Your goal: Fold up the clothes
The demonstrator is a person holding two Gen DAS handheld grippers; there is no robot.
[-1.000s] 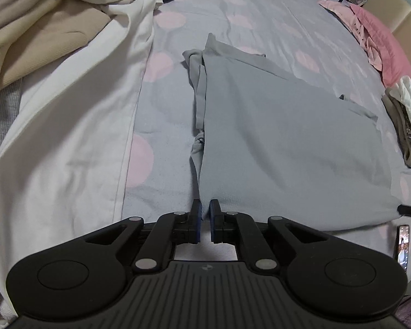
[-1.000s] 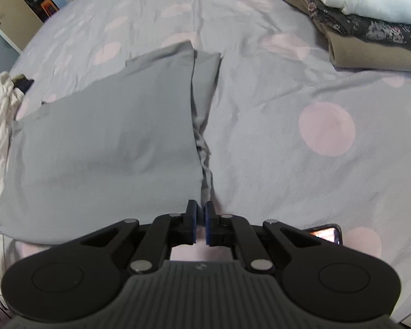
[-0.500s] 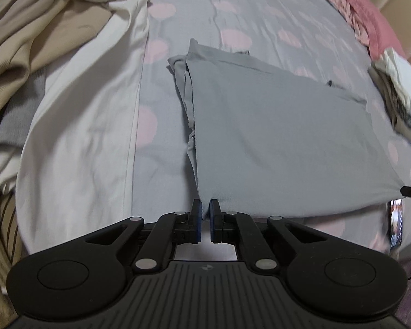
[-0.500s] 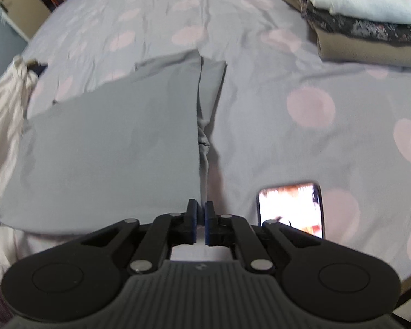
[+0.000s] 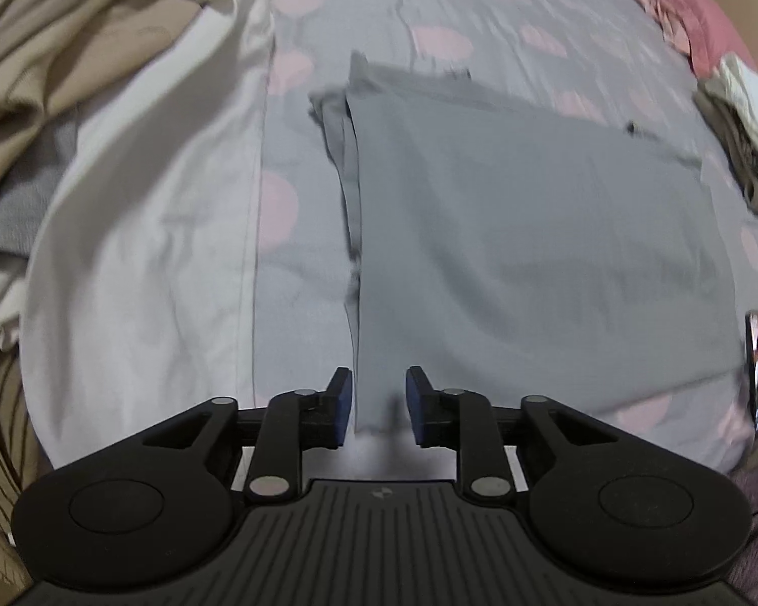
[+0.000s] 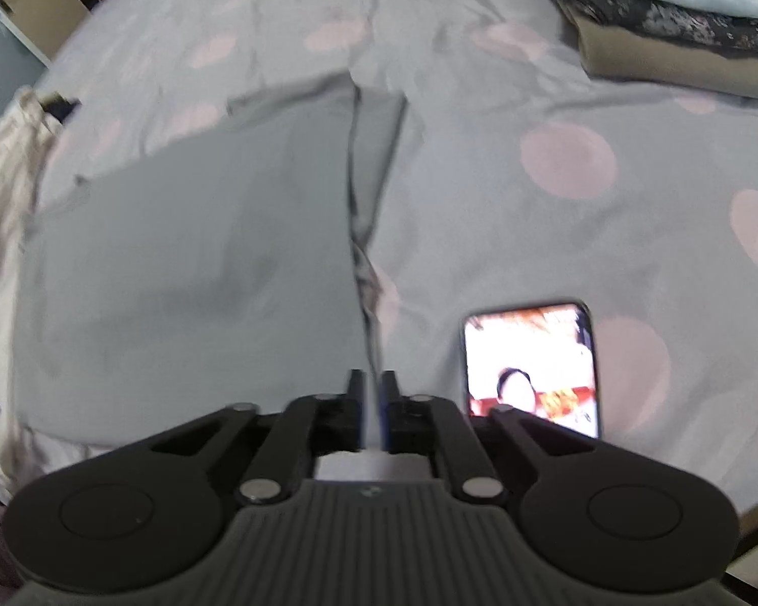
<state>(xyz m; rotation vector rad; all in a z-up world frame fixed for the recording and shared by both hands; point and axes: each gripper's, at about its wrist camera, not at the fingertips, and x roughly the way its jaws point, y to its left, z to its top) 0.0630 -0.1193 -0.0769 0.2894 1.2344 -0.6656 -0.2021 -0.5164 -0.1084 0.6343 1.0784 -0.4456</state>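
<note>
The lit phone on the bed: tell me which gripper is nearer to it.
Right. The right gripper is just left of the phone; the left gripper sits across the grey garment from it.

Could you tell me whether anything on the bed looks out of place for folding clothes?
Yes: a phone with its screen lit lies on the bedspread just right of the grey garment, close to its near corner, where it could get caught in the next fold.

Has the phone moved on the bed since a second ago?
Cannot tell. In the right wrist view the phone now shows almost whole beside the gray garment, but it sits by the same pink dot on the bedsheet, so the camera's retreat explains it.
</note>
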